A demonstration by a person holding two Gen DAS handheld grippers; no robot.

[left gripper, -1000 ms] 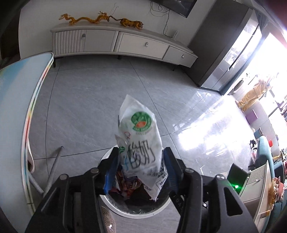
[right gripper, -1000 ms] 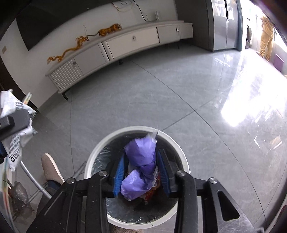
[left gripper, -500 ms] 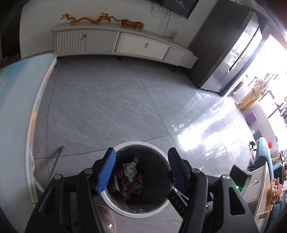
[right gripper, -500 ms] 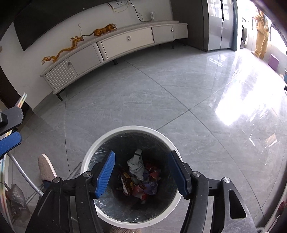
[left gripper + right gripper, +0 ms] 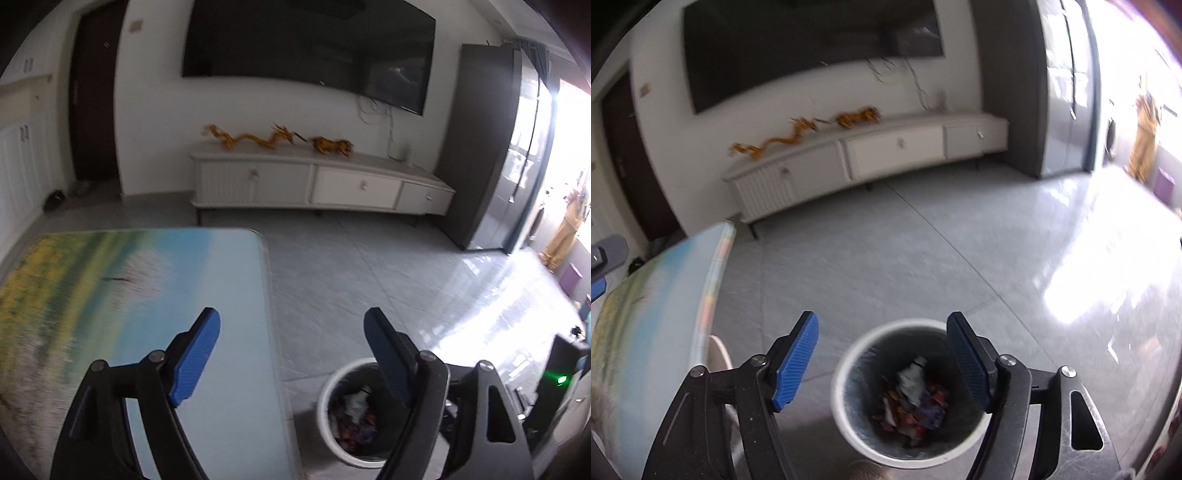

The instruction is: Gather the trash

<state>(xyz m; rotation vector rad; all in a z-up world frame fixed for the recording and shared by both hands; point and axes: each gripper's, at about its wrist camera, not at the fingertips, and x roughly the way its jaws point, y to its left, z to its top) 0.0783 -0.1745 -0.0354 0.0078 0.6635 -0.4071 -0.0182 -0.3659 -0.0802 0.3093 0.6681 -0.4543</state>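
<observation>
A white round trash bin [image 5: 846,410] with a dark liner stands on the grey tiled floor and holds crumpled wrappers [image 5: 916,398]. My right gripper [image 5: 882,354] is open and empty, raised above the bin. My left gripper [image 5: 291,350] is open and empty, raised over the edge of the table [image 5: 140,280], with the bin [image 5: 327,417] below its right finger. The wrappers [image 5: 354,413] show inside it.
The table top [image 5: 646,317] carries a blue and green landscape print and lies left of the bin. A white TV cabinet [image 5: 317,184] with gold dragon figures [image 5: 258,138] lines the far wall under a wall-mounted TV [image 5: 306,48]. A shoe [image 5: 718,350] shows by the table.
Both grippers opened and dropped their trash, the white printed bag and the purple wad, into the bin. Both then rose and tilted up; the left moved toward the table.
</observation>
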